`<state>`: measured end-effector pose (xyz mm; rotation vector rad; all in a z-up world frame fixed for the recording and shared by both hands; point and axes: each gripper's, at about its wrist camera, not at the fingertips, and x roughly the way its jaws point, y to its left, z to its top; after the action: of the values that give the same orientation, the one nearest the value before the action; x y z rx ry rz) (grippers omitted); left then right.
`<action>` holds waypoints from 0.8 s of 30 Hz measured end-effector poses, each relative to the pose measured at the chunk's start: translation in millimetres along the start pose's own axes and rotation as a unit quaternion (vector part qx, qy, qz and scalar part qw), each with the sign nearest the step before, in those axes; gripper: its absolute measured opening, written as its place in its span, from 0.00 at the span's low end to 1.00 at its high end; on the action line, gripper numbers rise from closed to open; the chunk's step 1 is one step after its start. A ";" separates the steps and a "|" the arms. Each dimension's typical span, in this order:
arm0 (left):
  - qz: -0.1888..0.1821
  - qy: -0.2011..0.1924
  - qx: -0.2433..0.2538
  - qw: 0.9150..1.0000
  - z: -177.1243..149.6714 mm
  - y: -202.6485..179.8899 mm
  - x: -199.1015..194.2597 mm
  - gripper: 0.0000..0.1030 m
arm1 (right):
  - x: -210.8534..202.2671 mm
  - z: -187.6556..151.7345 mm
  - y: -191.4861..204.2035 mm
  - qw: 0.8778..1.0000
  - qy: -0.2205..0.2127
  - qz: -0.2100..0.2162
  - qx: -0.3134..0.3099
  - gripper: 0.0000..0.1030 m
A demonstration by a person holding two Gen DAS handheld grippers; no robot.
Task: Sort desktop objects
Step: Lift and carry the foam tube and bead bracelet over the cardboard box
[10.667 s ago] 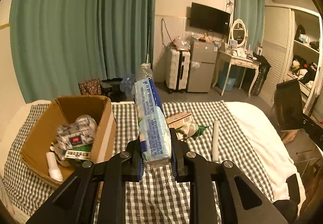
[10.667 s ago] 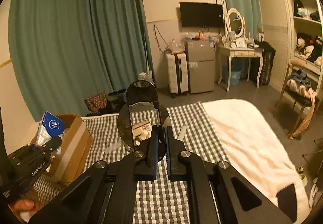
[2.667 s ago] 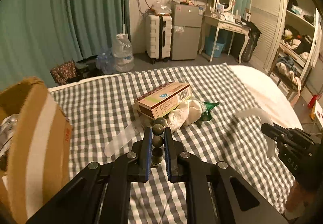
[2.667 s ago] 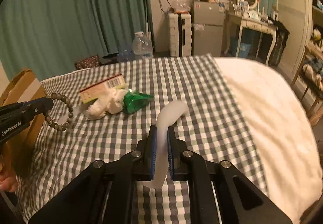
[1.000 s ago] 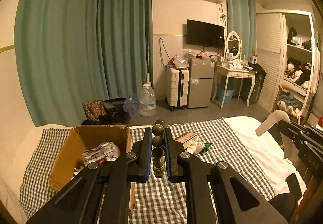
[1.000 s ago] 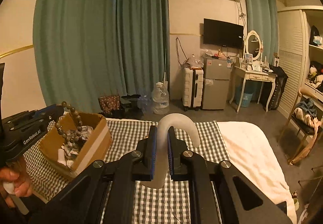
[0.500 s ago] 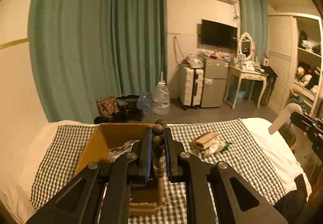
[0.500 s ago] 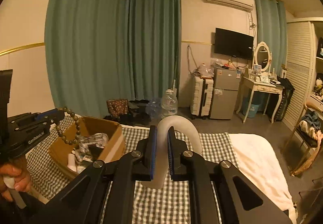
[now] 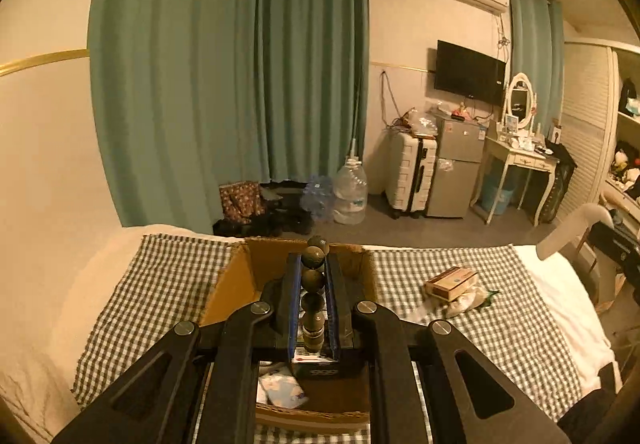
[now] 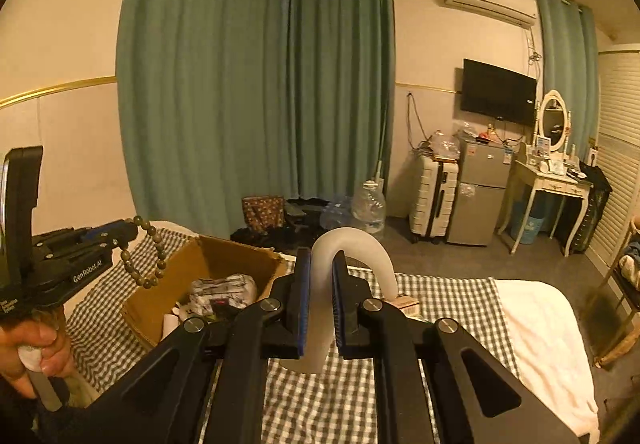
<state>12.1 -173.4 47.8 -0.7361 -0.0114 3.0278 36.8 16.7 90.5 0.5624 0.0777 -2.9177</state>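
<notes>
My left gripper [image 9: 312, 264] is shut on a dark bead bracelet [image 9: 313, 280] and holds it above the open cardboard box [image 9: 236, 280]. In the right wrist view the left gripper [image 10: 128, 226] shows at the left with the bracelet [image 10: 150, 256] hanging as a loop beside the box [image 10: 224, 256]. My right gripper [image 10: 318, 264] is shut on a white bendy strip [image 10: 360, 248] that curls over to the right, held above the checked cloth [image 10: 440, 292]. The strip's end also shows at the right edge of the left wrist view [image 9: 568, 228].
The box holds several packets [image 10: 224, 290]. A small carton [image 9: 452, 278], a white wad and a green wrapper [image 9: 486, 294] lie on the checked cloth [image 9: 160, 284] right of the box. A white blanket [image 10: 540, 324] covers the right side. Curtains, suitcase and fridge stand beyond.
Both grippers have swung left. The left gripper with the bracelet now sits directly over the box, which has come nearer. The right gripper still holds the strip.
</notes>
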 end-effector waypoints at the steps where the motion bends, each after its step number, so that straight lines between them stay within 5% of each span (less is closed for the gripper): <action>1: 0.002 0.002 -0.002 1.000 -0.9 5.6 2.8 0.11 | 3.6 1.1 3.2 1.000 0.001 0.004 0.000 0.09; 24: 0.027 0.048 -0.020 0.998 -17.7 72.3 69.4 0.11 | 94.8 23.1 101.0 0.993 0.010 0.107 -0.047 0.12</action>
<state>-43.0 -243.8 -0.6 -0.8996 -0.0513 3.0477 -40.6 -99.4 74.6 0.5487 0.1476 -2.6856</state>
